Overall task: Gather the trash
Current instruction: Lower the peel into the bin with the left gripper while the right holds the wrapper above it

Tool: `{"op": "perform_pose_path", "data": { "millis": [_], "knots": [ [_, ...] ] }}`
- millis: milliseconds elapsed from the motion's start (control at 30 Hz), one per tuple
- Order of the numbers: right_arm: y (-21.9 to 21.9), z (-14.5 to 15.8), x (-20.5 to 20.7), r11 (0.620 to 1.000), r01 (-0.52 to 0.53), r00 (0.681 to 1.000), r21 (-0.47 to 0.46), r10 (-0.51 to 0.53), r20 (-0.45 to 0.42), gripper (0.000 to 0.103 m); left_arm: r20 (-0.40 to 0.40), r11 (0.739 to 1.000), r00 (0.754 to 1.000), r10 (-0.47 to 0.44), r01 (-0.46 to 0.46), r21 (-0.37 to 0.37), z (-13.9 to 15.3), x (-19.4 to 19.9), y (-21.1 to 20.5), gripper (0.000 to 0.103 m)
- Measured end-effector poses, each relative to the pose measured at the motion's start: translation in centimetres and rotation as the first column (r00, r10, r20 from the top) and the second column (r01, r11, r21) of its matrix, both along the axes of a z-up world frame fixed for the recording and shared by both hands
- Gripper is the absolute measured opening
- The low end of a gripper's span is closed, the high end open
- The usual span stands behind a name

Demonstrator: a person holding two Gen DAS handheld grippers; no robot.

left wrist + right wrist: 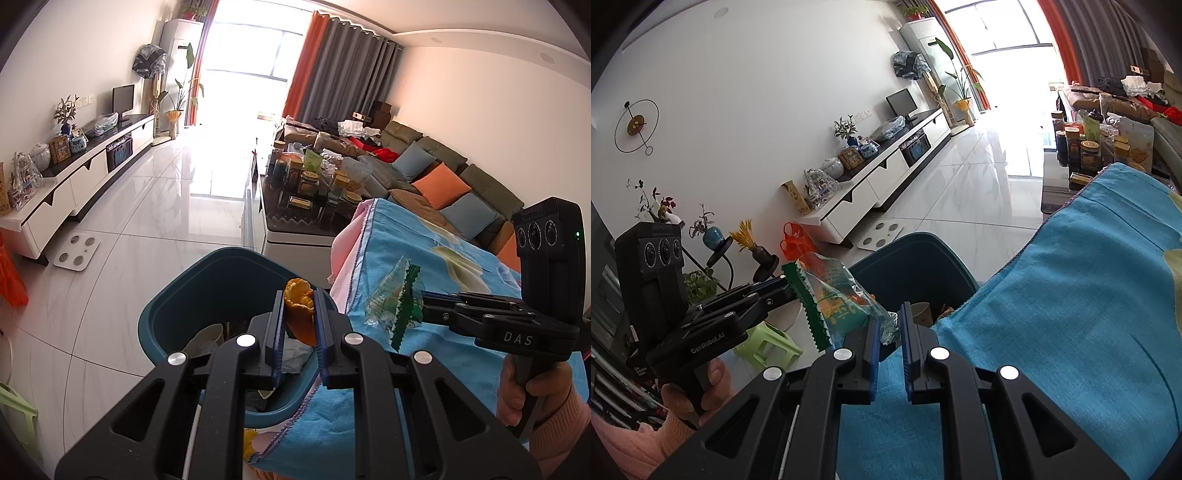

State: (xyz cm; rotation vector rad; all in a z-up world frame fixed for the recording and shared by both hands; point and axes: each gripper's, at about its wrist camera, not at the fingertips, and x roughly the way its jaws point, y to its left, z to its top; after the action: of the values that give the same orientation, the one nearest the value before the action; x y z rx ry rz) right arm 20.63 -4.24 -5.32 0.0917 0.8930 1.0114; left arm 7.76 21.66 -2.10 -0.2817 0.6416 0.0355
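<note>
Floor tiles (129,221), white and glossy, take up most of what we see. Next in size is the blue cloth (1071,295), which covers a surface we cannot see beneath it. Its stitched edge hangs just beside the teal bin (166,314). The bin stands on the floor against that edge, its mouth open towards us.

We hold the left gripper (298,295) over the bin's opening, pointing down into it. Its jaws are almost closed and clamp the orange peel (299,306) between the blue pads. The peel's curled top sticks out past the fingertips.

The right gripper (888,314) comes in from the cloth side, level with the bin's rim. Its jaws are nearly closed too, and pinch the clear end of the snack wrapper (827,299). The wrapper hangs in the air and touches neither cloth nor bin. Its green saw-tooth edge faces away from the jaws, towards the left gripper. From the left wrist it shows against the cloth, near the bin's rim.

A hand (517,391) in a pink sleeve grips the right handle, and another hand (701,387) grips the left one.

Inside the bin lie a paper cup (207,336) and some crumpled white scraps (295,352).
</note>
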Motion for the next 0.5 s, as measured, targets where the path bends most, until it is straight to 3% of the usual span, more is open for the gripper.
{"op": "perform_pose_path", "data": {
  "millis": [500],
  "knots": [
    [2.0, -0.3, 0.2, 0.999, -0.009, 1.0, -0.033, 0.009, 0.001, 0.01, -0.017, 1.0, 1.0, 0.016, -0.017, -0.007, -1.1, 0.8, 0.5, 0.015]
  ]
}}
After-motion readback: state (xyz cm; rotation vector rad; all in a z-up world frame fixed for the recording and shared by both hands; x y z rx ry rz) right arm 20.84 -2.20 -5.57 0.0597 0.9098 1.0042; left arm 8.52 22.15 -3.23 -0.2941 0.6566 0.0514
